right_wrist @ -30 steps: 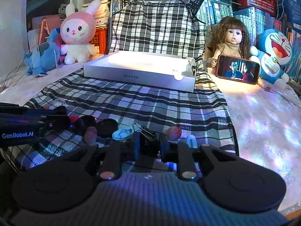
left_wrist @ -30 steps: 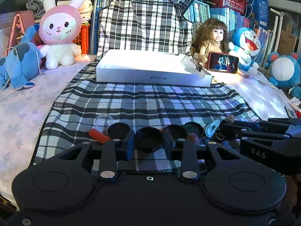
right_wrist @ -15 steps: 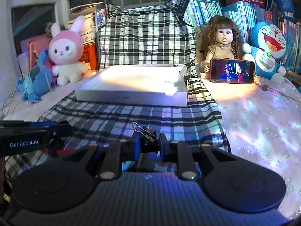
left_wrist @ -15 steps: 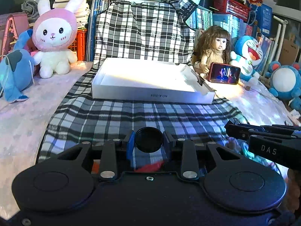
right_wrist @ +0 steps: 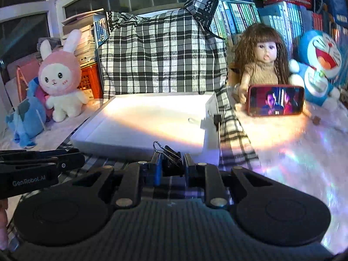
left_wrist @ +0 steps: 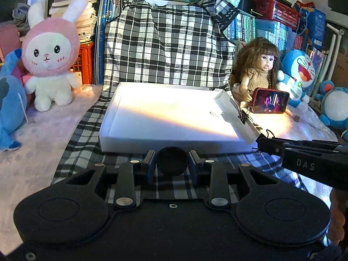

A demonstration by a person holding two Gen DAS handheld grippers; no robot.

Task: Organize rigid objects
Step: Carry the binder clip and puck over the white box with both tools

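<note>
My left gripper [left_wrist: 172, 161] is shut on a round black cap [left_wrist: 172, 160] and holds it just before the near wall of the shallow white box [left_wrist: 169, 117]. My right gripper [right_wrist: 171, 163] is shut on a black binder clip [right_wrist: 170, 155], also close to the white box [right_wrist: 143, 121], near its right front corner. The right gripper shows in the left wrist view [left_wrist: 261, 142] with the clip's wire handles sticking out. The left gripper's side shows at the left of the right wrist view [right_wrist: 78, 162]. A binder clip [left_wrist: 241, 117] is clamped on the box's right wall.
The box lies on a black-and-white checked cloth [left_wrist: 87, 130]. A doll [left_wrist: 258, 74] holding a phone [left_wrist: 270, 100] sits right of the box. A pink rabbit plush [left_wrist: 51, 54] and a blue plush [left_wrist: 8, 100] sit left. Blue cat plushes [left_wrist: 301, 71] and books line the back.
Both grippers have lifted off the cloth with their objects and moved forward to the white box. The loose small items on the cloth have dropped out of view.
</note>
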